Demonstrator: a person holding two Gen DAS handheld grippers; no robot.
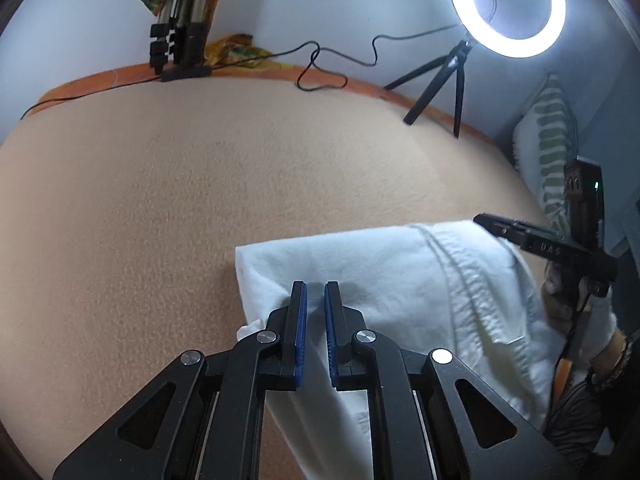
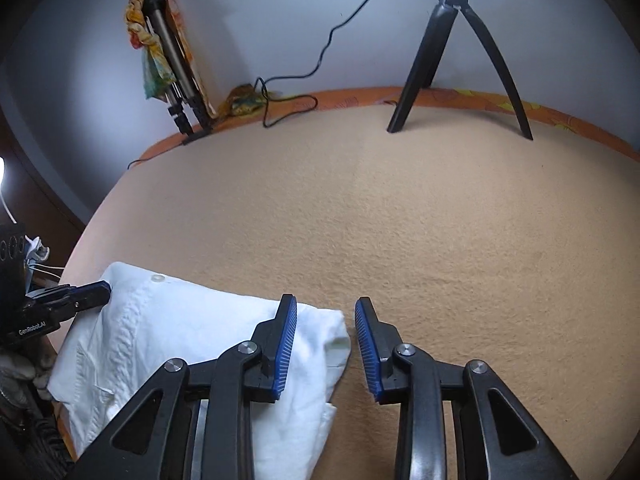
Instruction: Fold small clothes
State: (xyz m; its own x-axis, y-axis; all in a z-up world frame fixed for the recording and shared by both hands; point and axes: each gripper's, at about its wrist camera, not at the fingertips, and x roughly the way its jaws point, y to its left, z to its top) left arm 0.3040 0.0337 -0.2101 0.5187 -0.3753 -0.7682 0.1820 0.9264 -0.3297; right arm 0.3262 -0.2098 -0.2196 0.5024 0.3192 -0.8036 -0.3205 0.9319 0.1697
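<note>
**Loose fold at risk as both tongs hover over the white garment**

The white garment (image 1: 400, 280), seemingly a small shirt with a button and stitched seams, lies partly folded on the tan blanket (image 1: 200, 200) of the bed, near its front edge.

Risk: the right tongs (image 2: 326, 340) stand partly apart, astride the garment's right corner, pads not pressing it. If they close on one layer only, the fold may peel open. A sideways drag could bunch the cloth on the fuzzy blanket.

The left tongs (image 1: 316, 300) are nearly closed, with no cloth visibly between the pads; they tilt steeply down over the garment's left part. The right ones tilt down likewise, held by a gloved hand (image 1: 596, 328).
</note>
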